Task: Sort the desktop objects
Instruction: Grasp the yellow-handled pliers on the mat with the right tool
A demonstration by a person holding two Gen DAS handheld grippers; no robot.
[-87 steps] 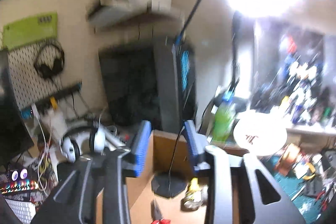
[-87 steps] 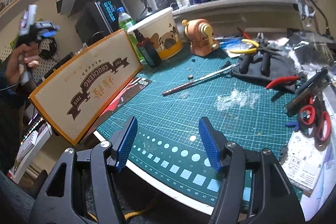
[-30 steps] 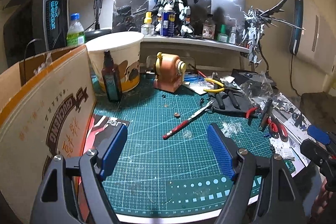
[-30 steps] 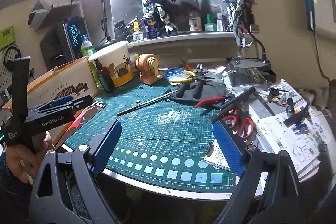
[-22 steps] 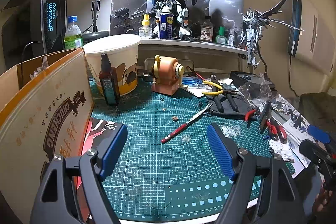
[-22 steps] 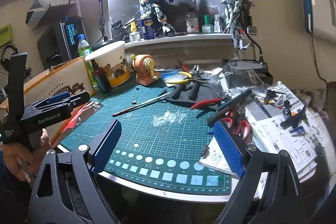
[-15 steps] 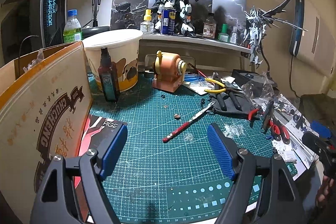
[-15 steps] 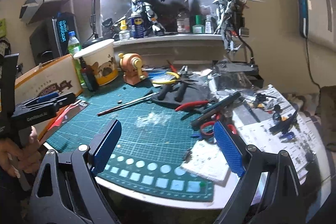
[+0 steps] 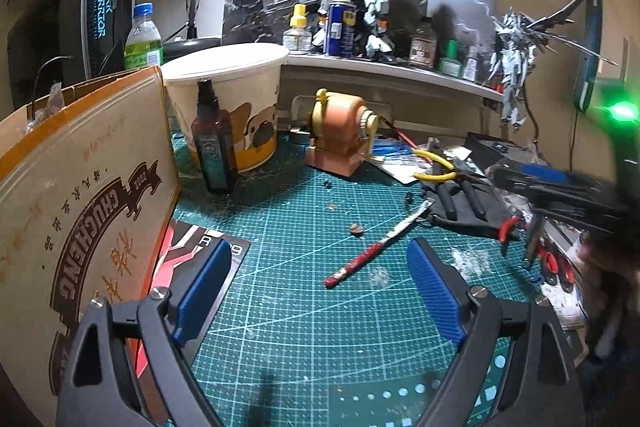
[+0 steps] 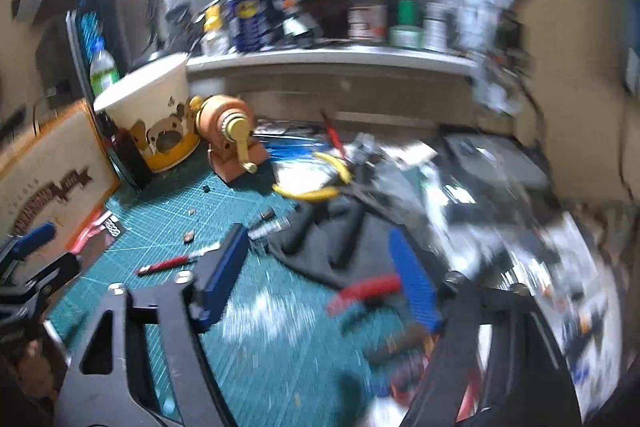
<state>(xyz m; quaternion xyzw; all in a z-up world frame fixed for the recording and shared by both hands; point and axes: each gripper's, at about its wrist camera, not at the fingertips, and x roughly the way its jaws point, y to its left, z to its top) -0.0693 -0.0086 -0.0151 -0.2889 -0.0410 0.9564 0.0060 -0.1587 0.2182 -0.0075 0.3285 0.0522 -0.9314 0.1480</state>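
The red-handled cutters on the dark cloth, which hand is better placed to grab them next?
Probably the right. The right gripper, jaws closing on nothing, hangs just before the red-handled cutters; the left gripper, opening, faces bare mat.

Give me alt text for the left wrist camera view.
The left gripper, its empty jaws opening, hangs over a green cutting mat where a red-handled craft knife lies. A printed cardboard box stands at left, a pug-print bucket and orange pencil sharpener behind.

The cardboard box reads "CHUCHENG"; the black case behind it reads "DARK WARRIOR".
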